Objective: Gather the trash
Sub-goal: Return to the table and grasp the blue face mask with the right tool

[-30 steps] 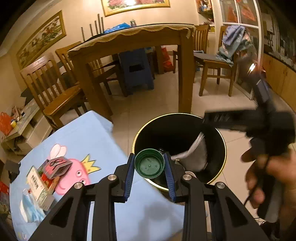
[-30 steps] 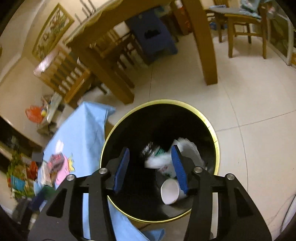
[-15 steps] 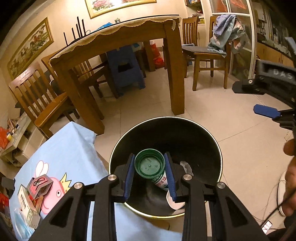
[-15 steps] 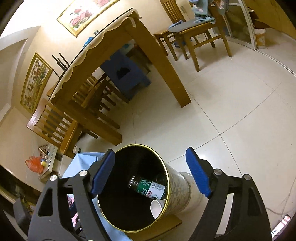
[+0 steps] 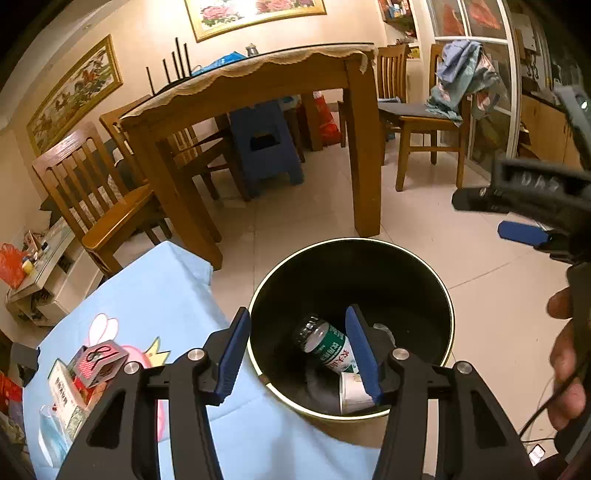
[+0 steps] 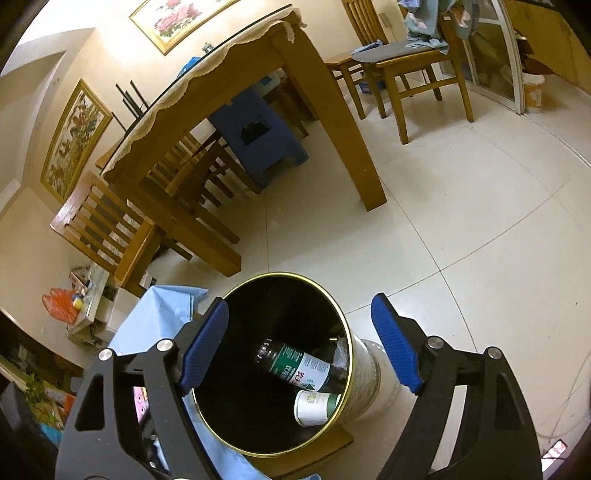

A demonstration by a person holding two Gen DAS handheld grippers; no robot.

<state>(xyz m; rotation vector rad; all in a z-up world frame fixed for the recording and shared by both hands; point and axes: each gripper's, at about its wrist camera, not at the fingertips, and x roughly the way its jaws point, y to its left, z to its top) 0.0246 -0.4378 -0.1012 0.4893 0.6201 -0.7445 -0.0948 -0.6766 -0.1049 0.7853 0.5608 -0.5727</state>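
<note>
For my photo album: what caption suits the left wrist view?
Left gripper opening, empty, over the bin where the green-labelled bottle lies.

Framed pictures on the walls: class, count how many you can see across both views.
2. One floral painting hangs high on the wall behind the wooden table; a second painting hangs on the wall to its left. Others may lie outside the views.

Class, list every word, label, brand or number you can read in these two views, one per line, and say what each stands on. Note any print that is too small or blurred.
"DAS": partial, blurred letters on the right gripper body, left wrist view.
Bottle in the bin: green label with white characters, too small to read.
Cup: print unreadable.
Boxes on the blue cloth: print too blurred to read.
</note>
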